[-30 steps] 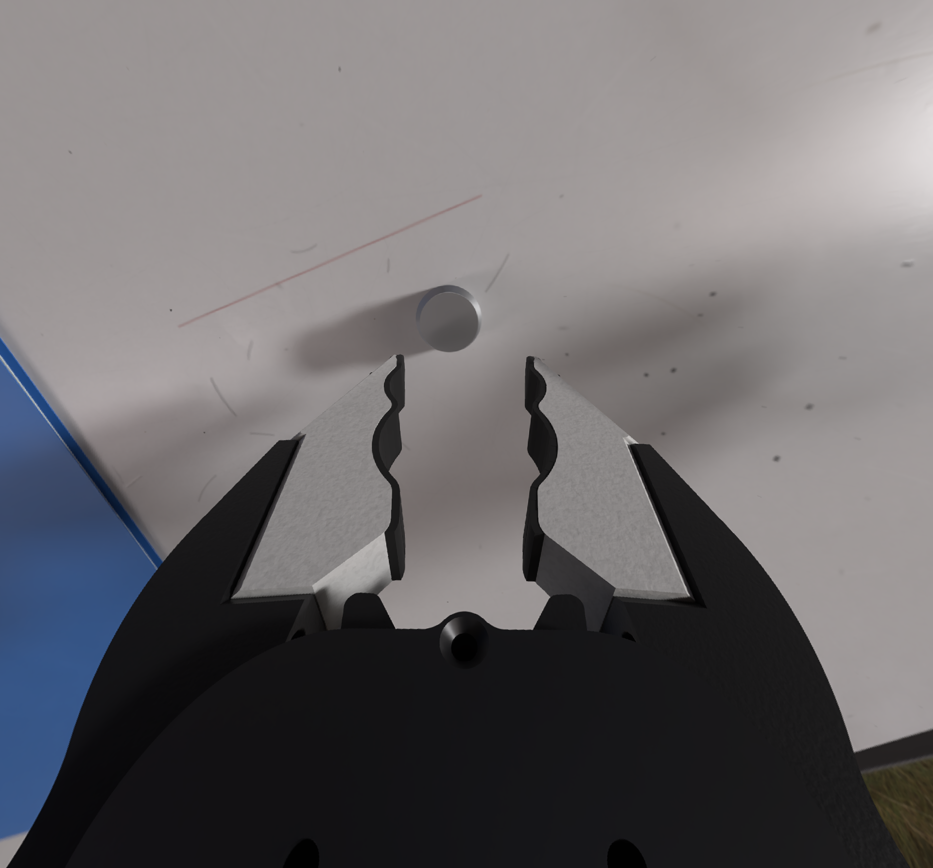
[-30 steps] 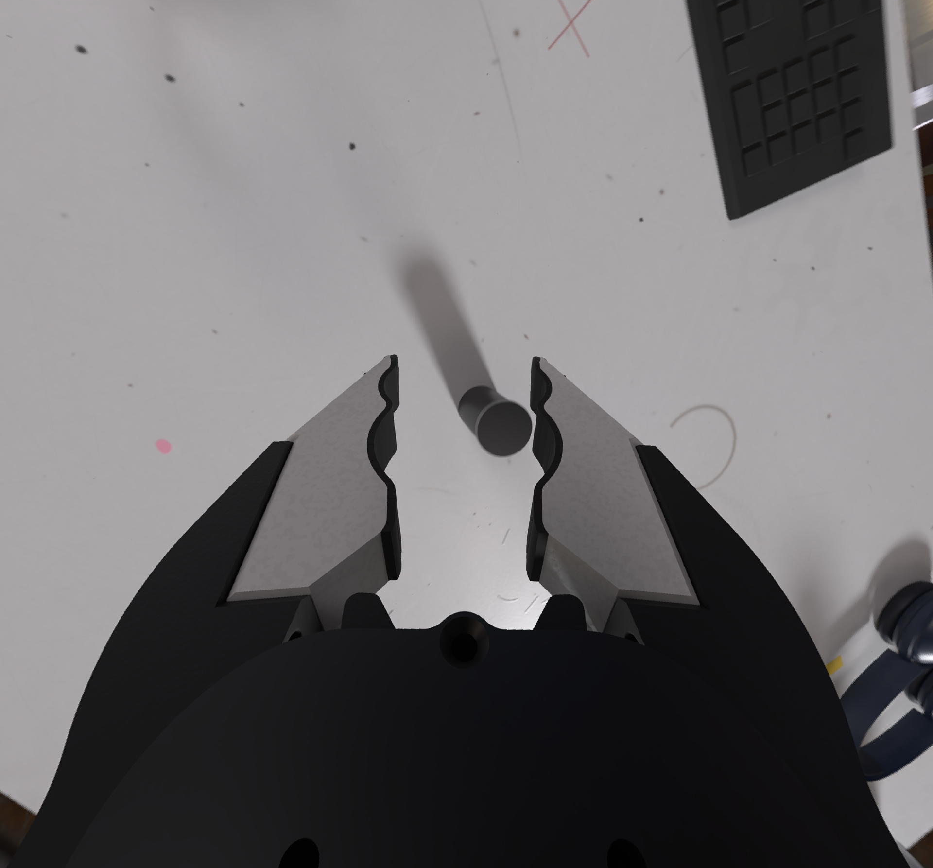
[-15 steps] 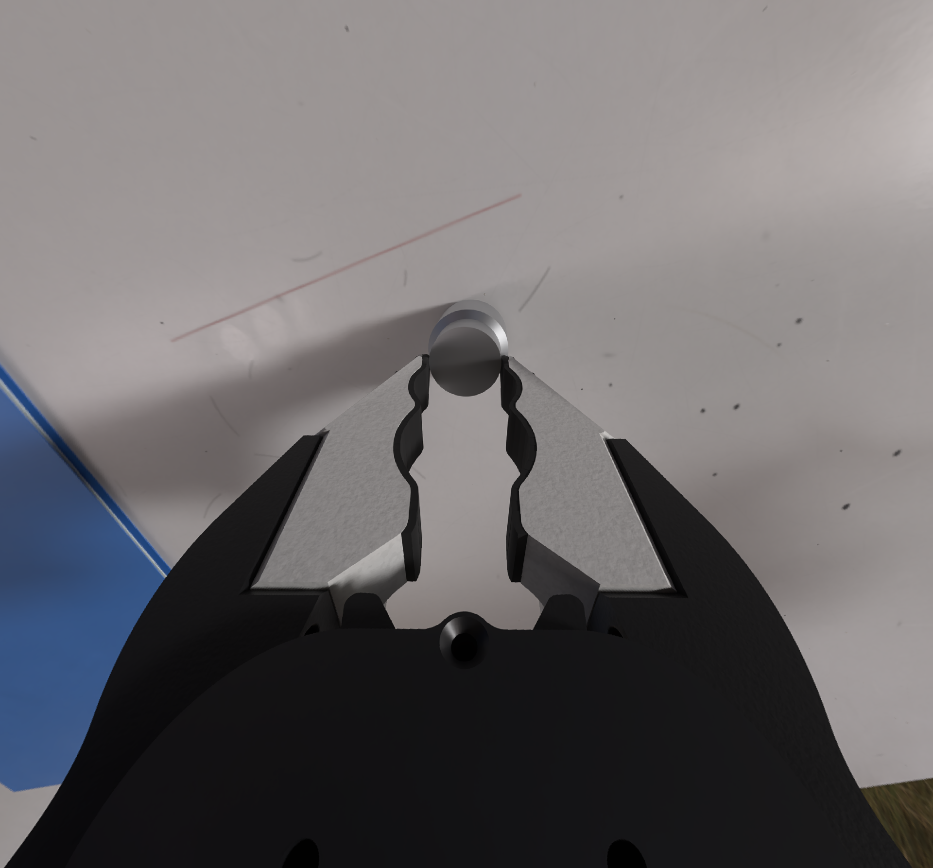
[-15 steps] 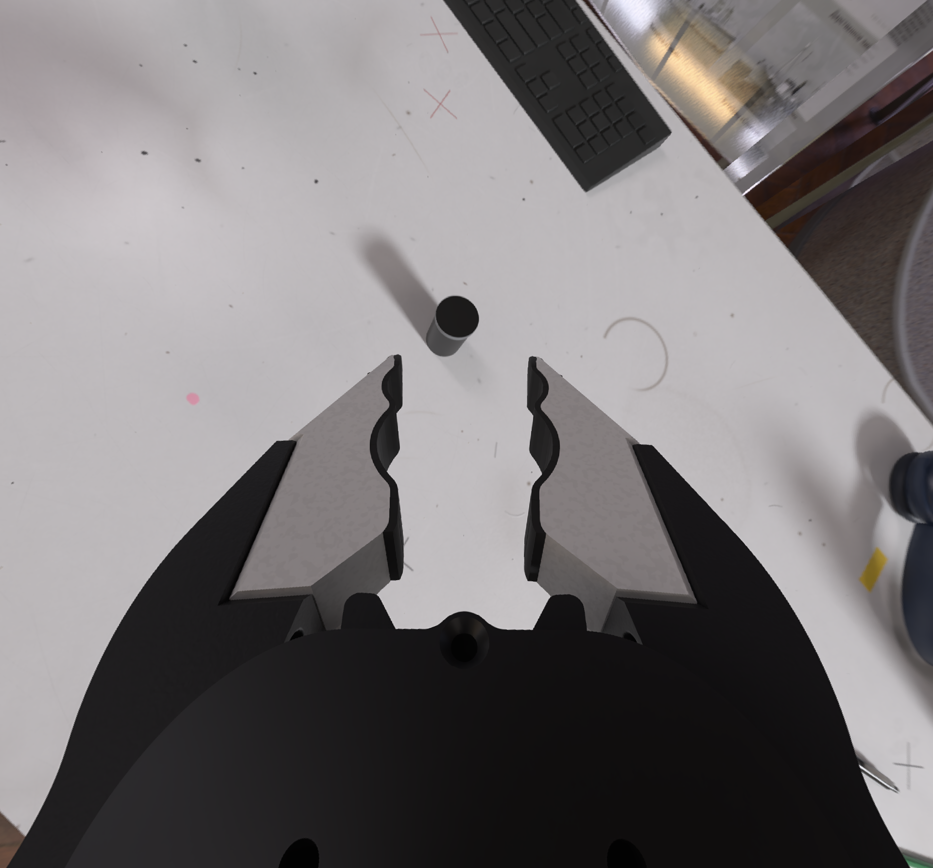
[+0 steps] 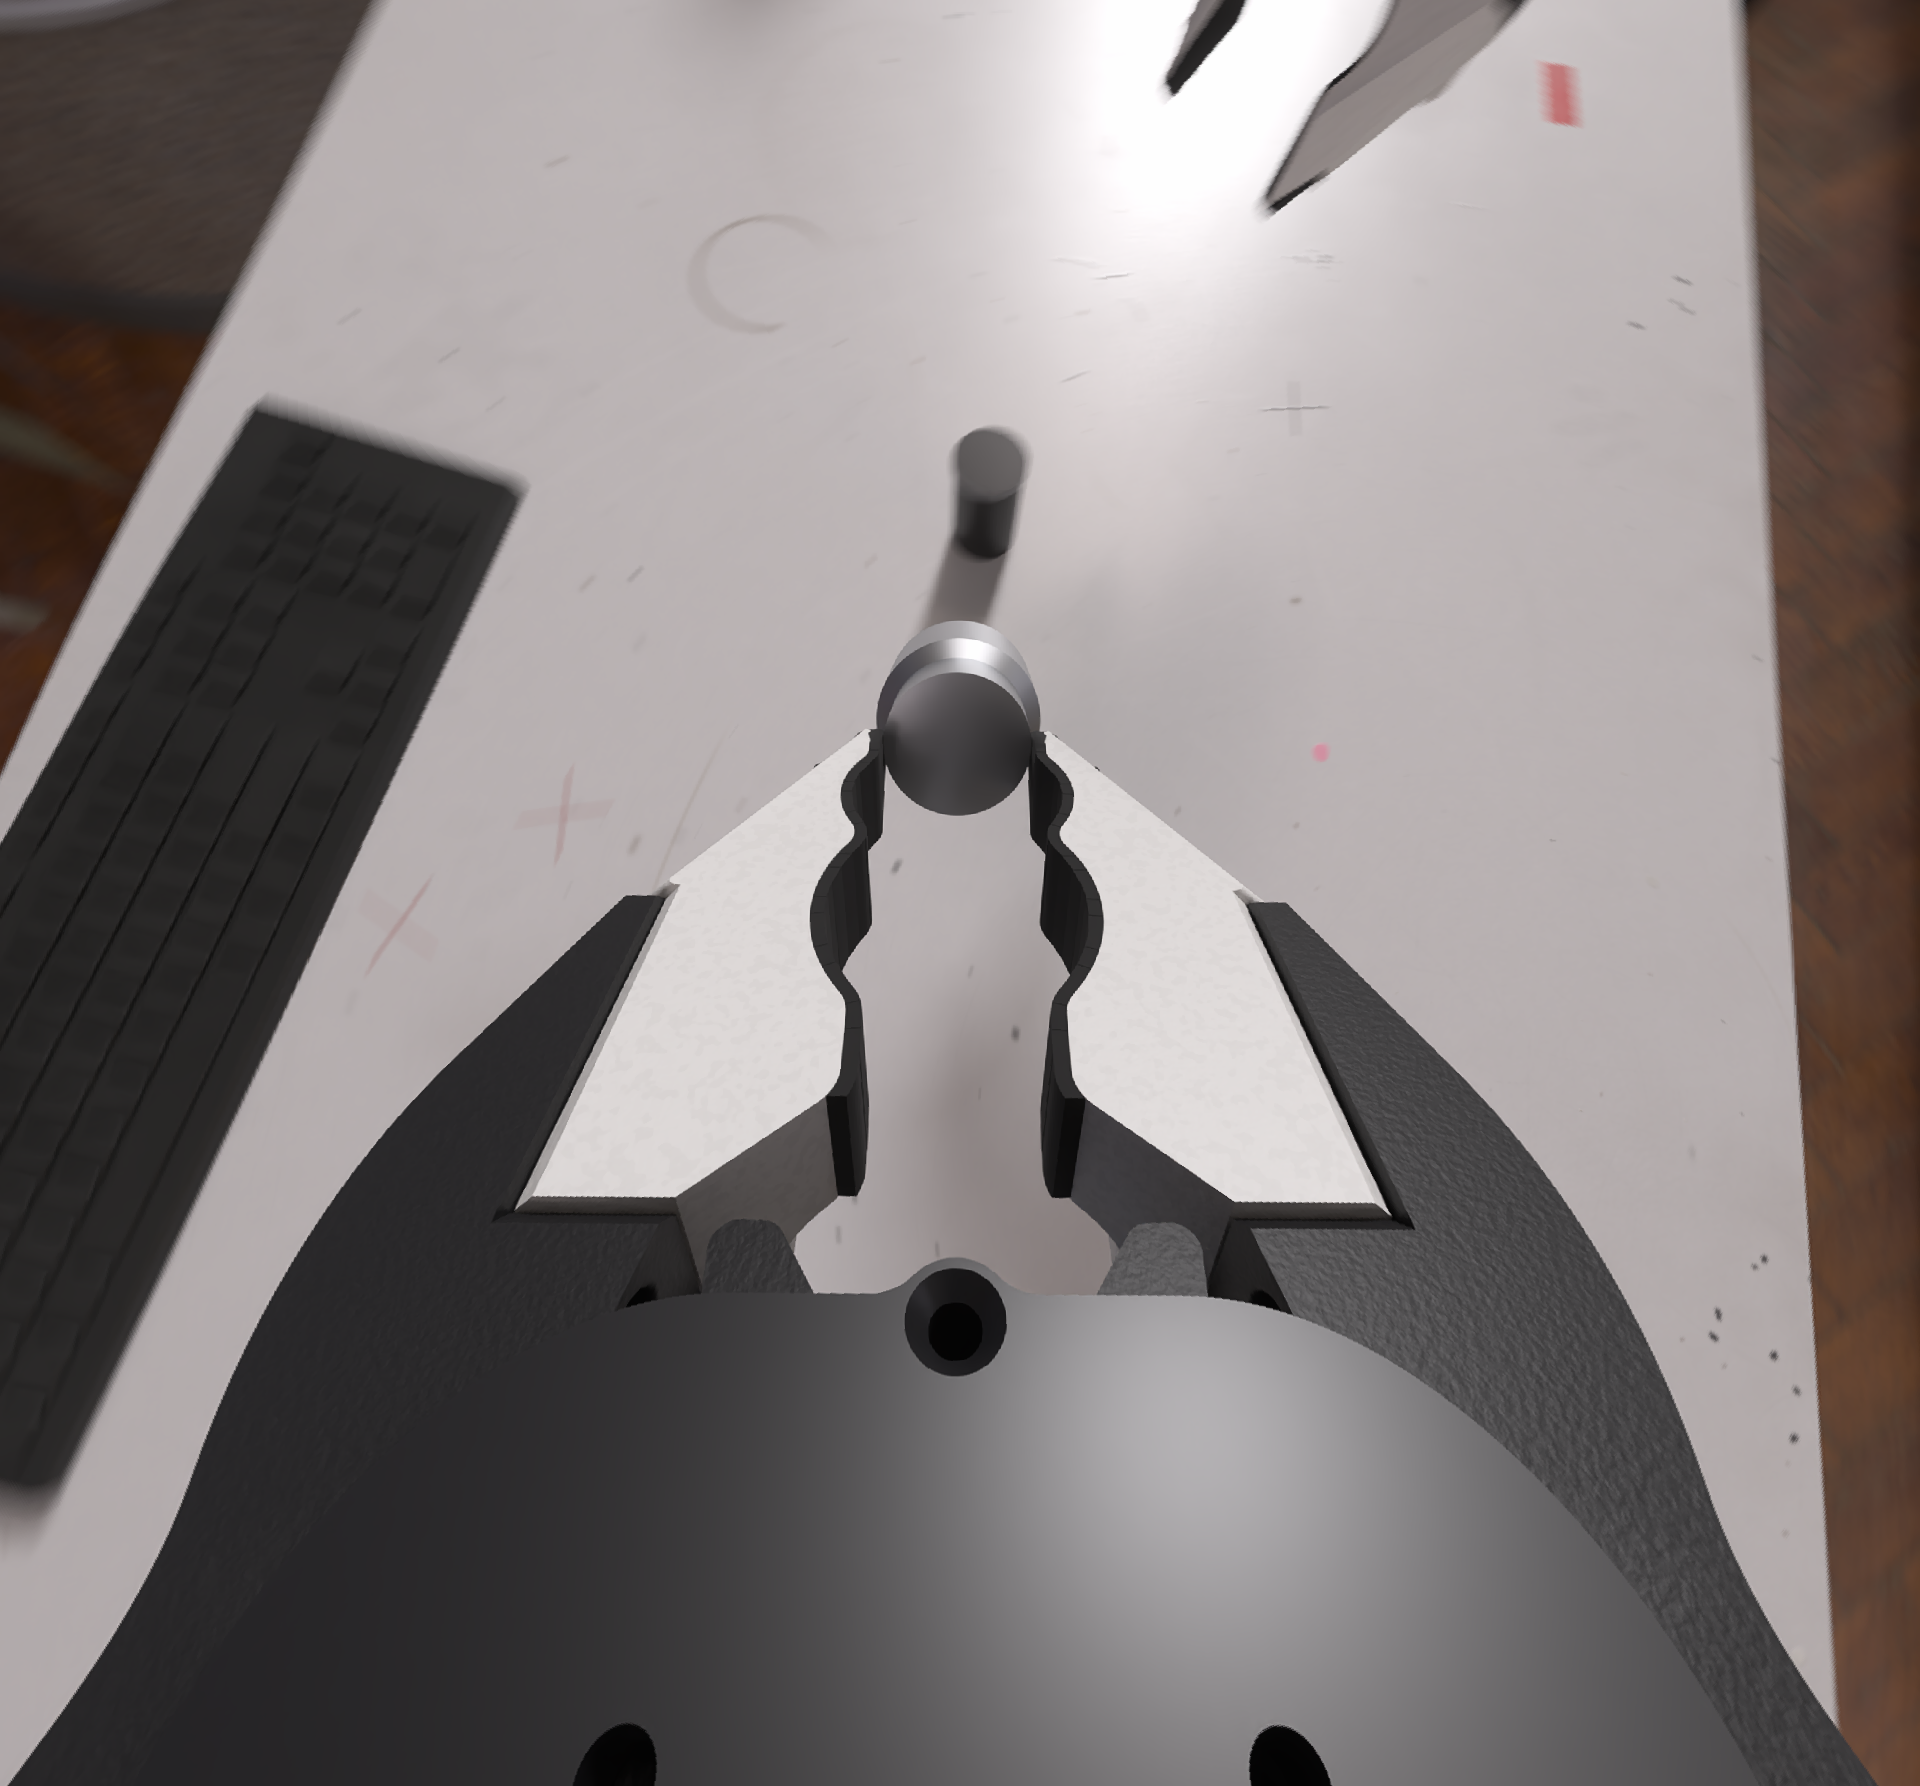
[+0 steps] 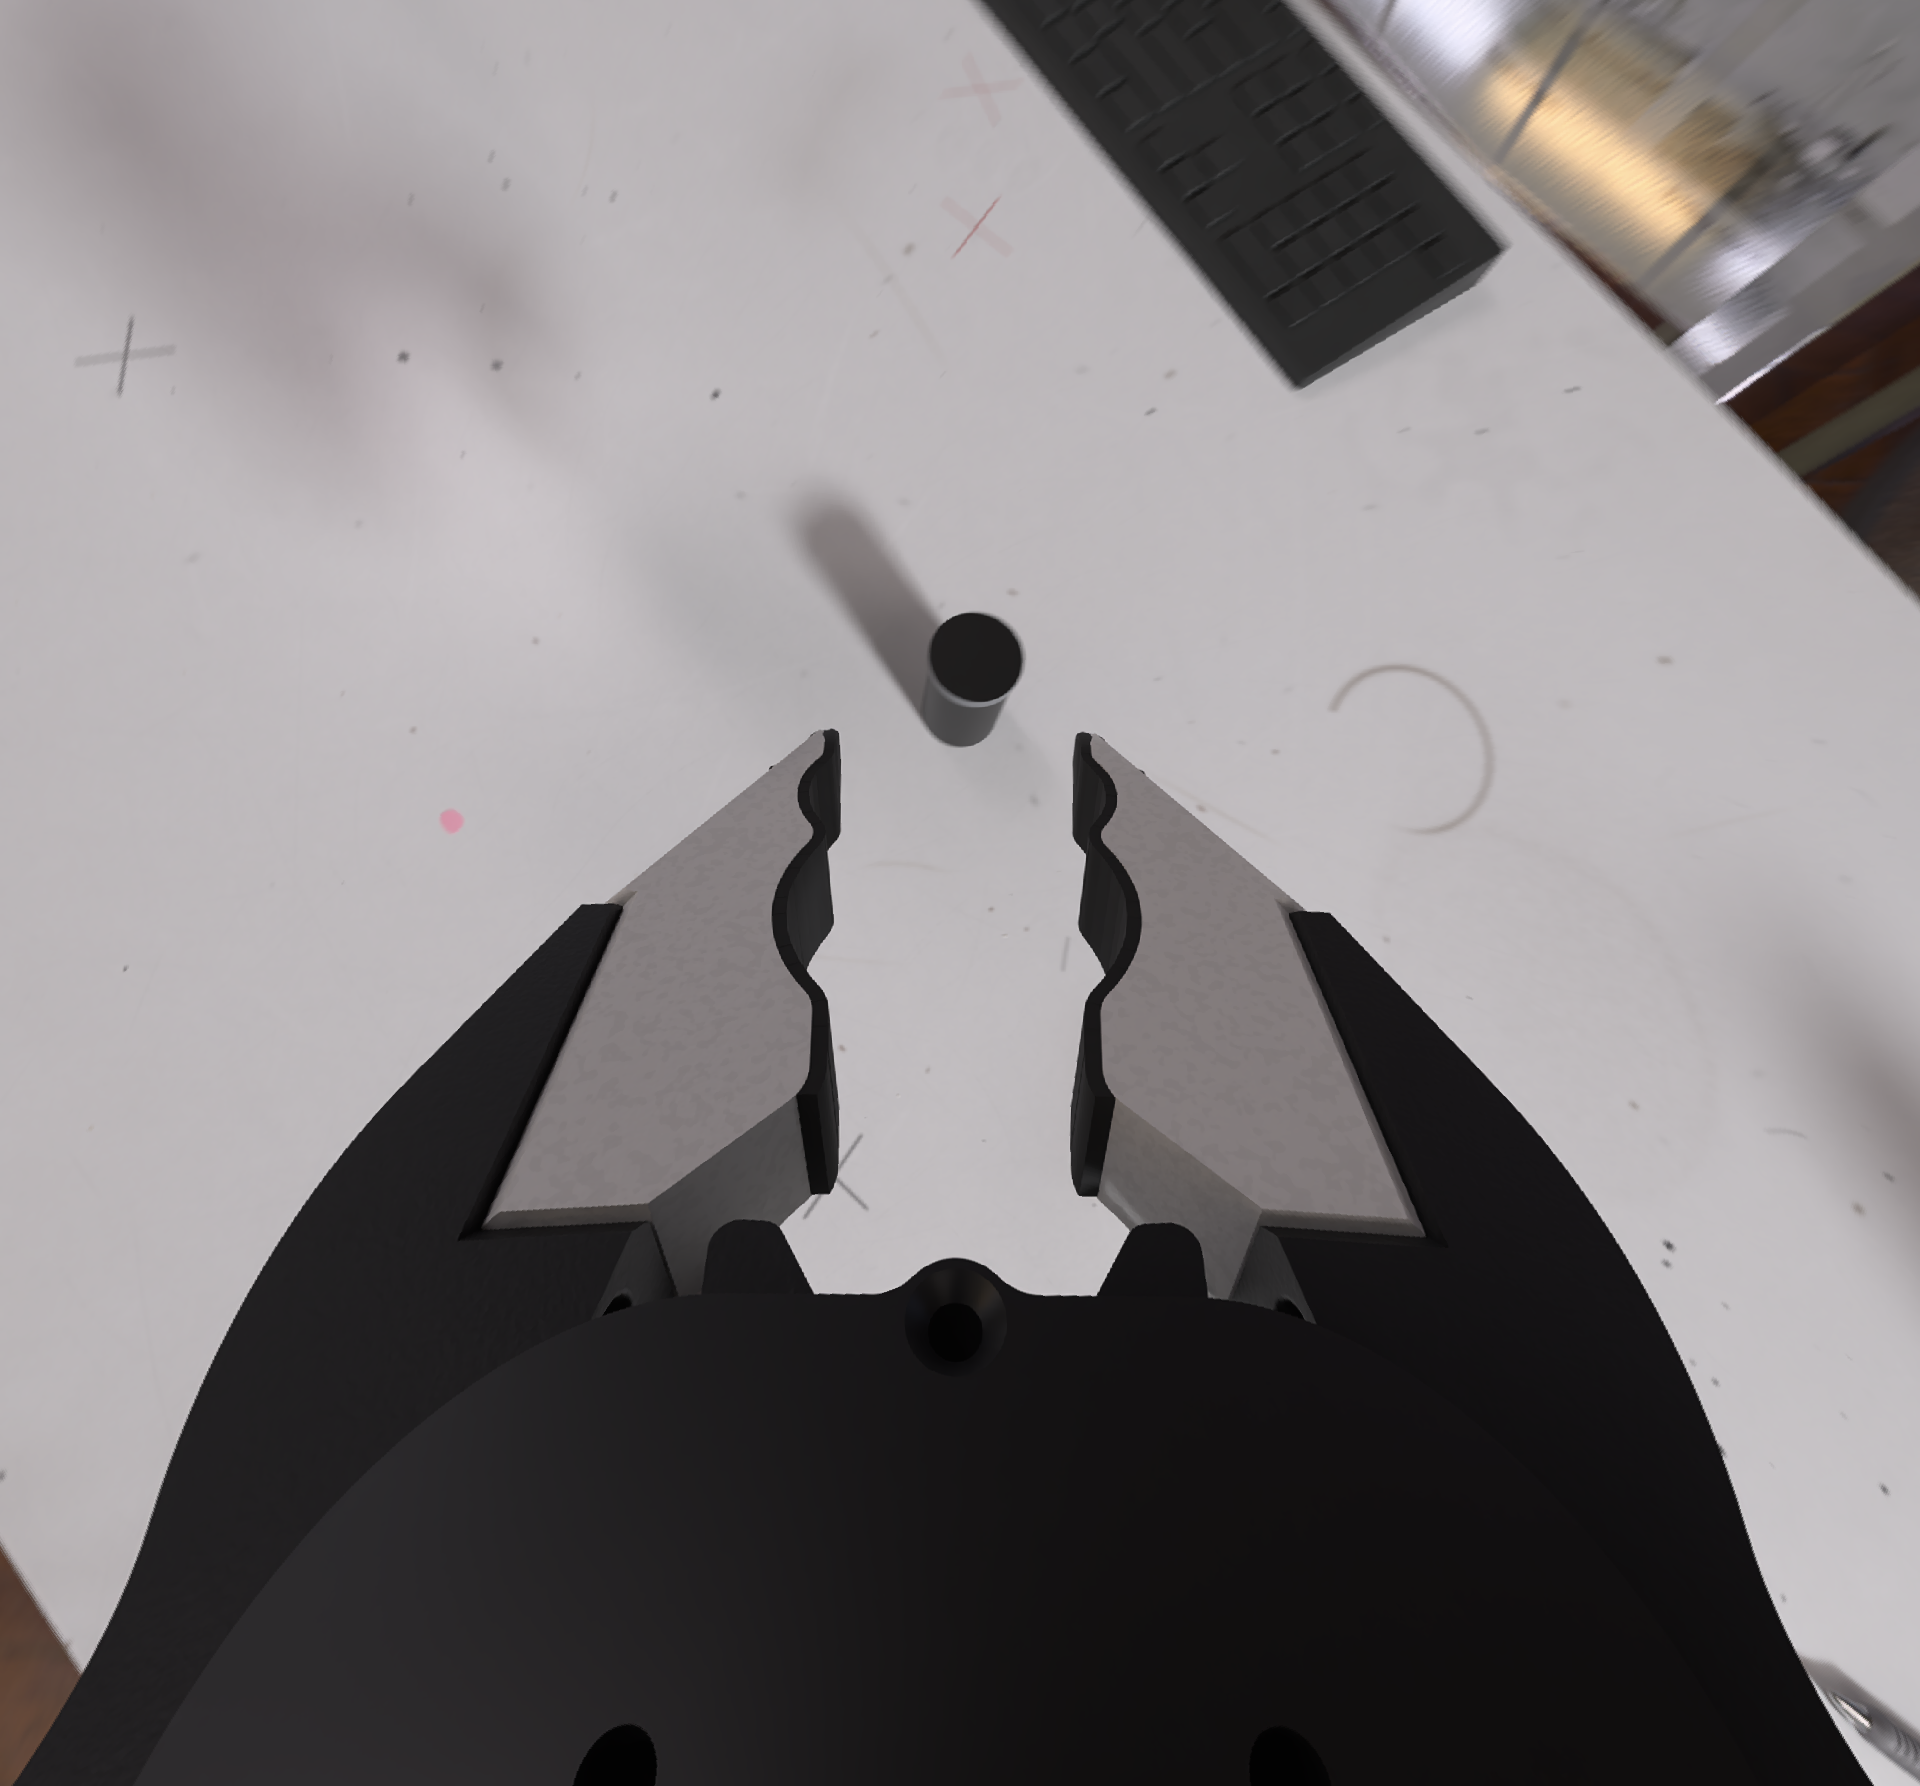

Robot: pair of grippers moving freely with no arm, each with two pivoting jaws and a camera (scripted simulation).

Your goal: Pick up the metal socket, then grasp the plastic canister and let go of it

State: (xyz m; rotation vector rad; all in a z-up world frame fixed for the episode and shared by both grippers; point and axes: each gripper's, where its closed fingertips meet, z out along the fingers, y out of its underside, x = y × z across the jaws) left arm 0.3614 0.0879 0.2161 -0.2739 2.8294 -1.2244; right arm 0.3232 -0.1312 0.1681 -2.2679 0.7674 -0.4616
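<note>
My left gripper (image 5: 956,749) is shut on the metal socket (image 5: 956,734), a small shiny silver cylinder pinched between the fingertips and held well above the white table. The plastic canister (image 5: 989,489) is a small dark cylinder standing upright on the table beyond the socket. In the right wrist view the canister (image 6: 972,676) stands just ahead of my right gripper (image 6: 956,749), which is open and empty above the table. The right gripper also shows blurred at the top right of the left wrist view (image 5: 1340,22).
A black keyboard (image 5: 218,853) lies along the table's left side in the left wrist view and at the top right in the right wrist view (image 6: 1195,105). The white table (image 5: 1455,593) ends at edges on the left and right, with brown floor beyond.
My left gripper closed on the socket and lifted it high off the table, swinging its view round. My right gripper backed up and away from the canister, staying open.
</note>
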